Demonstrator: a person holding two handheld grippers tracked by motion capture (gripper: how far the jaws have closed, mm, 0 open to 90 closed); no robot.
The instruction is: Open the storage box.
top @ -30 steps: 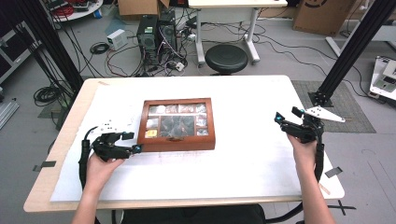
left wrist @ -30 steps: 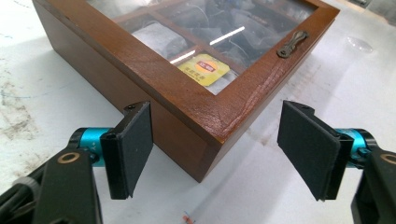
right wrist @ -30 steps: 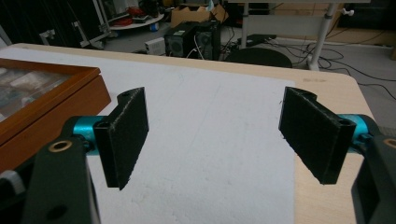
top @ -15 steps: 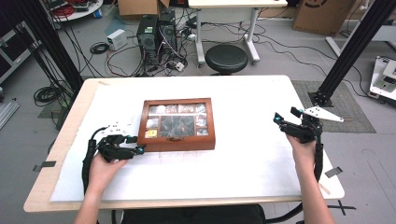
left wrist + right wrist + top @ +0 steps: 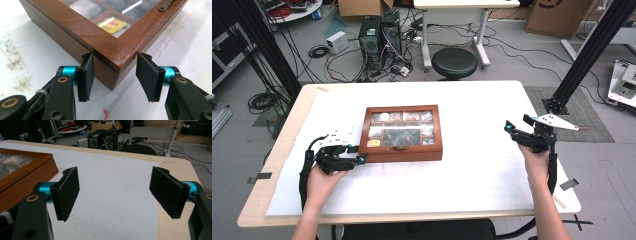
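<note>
A brown wooden box (image 5: 402, 133) with a glass lid and divided compartments lies shut in the middle of the white table (image 5: 472, 170). My left gripper (image 5: 358, 159) stands open at its near left corner. In the left gripper view that corner of the box (image 5: 117, 56) sits between the two pads (image 5: 86, 75), and a yellow packet (image 5: 112, 24) shows under the glass. My right gripper (image 5: 510, 131) is open, held above the table well to the right of the box. The right gripper view has the box (image 5: 22, 175) at its left edge, apart from the gripper (image 5: 115, 192).
A small metal clasp (image 5: 165, 5) sits on the box's front rim. Beyond the table's far edge stand a black stool (image 5: 454, 62), computer towers (image 5: 379, 37) and floor cables. Black frame posts (image 5: 592, 50) rise at both sides.
My left gripper has slid right along the table until the box's near left corner lies between its jaws. The right gripper has barely moved.
</note>
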